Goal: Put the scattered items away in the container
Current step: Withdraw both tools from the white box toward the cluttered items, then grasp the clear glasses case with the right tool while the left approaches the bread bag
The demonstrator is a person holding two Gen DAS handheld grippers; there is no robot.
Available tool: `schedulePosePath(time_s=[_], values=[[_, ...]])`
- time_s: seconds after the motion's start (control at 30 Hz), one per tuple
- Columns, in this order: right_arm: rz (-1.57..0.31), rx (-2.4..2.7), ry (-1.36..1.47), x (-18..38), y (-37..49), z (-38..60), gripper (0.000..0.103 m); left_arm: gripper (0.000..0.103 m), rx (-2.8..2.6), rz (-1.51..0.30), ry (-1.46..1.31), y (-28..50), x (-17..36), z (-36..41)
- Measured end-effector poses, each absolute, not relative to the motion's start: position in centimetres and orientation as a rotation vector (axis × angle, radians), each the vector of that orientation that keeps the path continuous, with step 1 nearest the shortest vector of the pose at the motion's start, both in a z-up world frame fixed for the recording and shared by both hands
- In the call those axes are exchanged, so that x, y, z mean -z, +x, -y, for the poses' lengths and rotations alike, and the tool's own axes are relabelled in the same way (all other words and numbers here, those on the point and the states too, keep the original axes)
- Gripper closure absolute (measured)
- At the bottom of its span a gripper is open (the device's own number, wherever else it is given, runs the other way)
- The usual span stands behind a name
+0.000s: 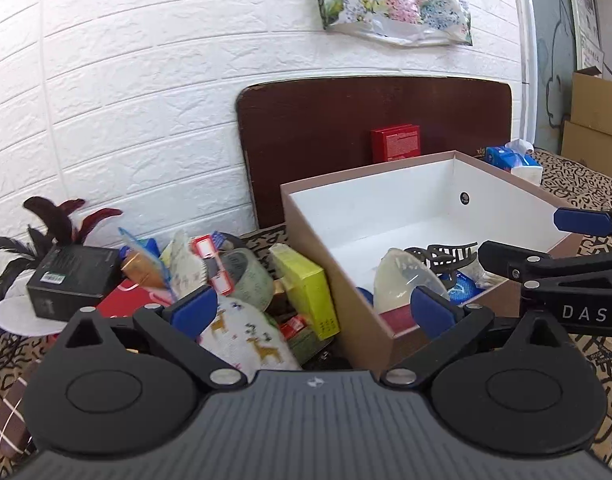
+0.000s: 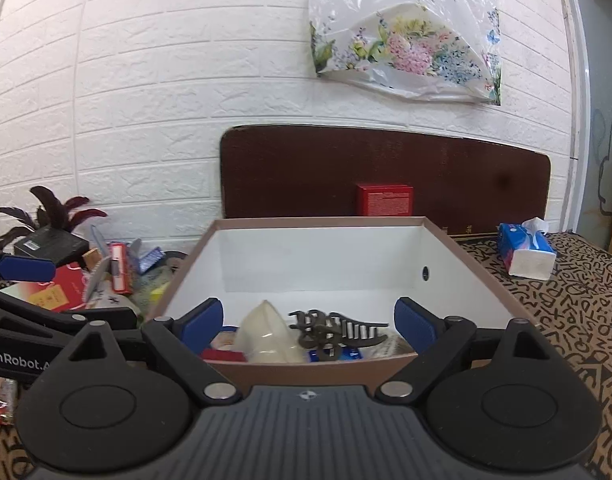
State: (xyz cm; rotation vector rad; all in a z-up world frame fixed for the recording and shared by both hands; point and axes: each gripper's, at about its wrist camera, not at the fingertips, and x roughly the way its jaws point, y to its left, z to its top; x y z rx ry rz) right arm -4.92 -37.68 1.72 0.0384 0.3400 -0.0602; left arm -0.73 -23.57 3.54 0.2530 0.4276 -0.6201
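The left gripper [image 1: 313, 310] is hovering with jaws spread wide and empty, straddling the near corner of the container [image 1: 338, 280], a rigid brown cardboard box with smooth white inner walls. The right gripper [image 2: 308, 322] is likewise standing open and empty over the box's near wall. Inside are lying a dark toothed hair claw [image 2: 334, 330] and a translucent domed piece [image 2: 265, 334]. Left of the box, scattered items are sitting piled: a yellow carton [image 1: 310, 290], a tape roll [image 1: 247, 276] and a matte black box [image 1: 71, 280].

Black ribbed tongs [image 2: 309, 322], blue pads [image 2: 203, 318], silver pivot screws, white lettering, perhaps "DAS"
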Motion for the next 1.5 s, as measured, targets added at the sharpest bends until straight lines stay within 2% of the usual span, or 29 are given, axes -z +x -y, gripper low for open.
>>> schedulePosePath(time_s=[0.93, 1.5], values=[[-0.441, -0.247, -0.074, 1.2, -8.7, 23.5, 0.009, 0.000, 0.475, -0.555, 0.126, -3.6, 0.5, 8.1], [-0.543, -0.259, -0.130, 4.8, -7.1, 21.2, 0.009, 0.000, 0.490, -0.613, 0.182, -1.8, 4.1, 6.8]])
